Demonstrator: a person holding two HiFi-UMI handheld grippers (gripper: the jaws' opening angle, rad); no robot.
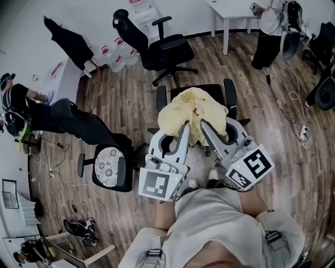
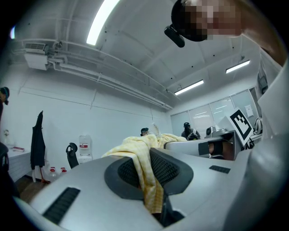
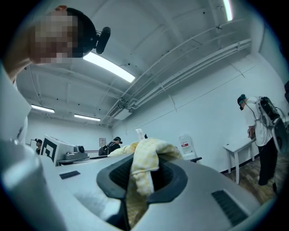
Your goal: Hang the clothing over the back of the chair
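Observation:
A pale yellow garment (image 1: 192, 111) hangs bunched between my two grippers, above the seat of a black office chair (image 1: 229, 94) with armrests. My left gripper (image 1: 185, 127) is shut on one part of the cloth; in the left gripper view the yellow garment (image 2: 143, 158) runs down between the dark pads (image 2: 168, 168). My right gripper (image 1: 203, 125) is shut on another fold of it. In the right gripper view the yellow garment (image 3: 145, 164) bulges out over the pads (image 3: 118, 174). Both grippers are held about level, side by side.
A second black office chair (image 1: 157, 47) stands farther back, a third chair with a patterned seat (image 1: 107, 163) at the left. A person (image 1: 52, 118) sits at the left, another person (image 1: 269, 31) stands by a white table (image 1: 230, 15). Cables lie on the wood floor.

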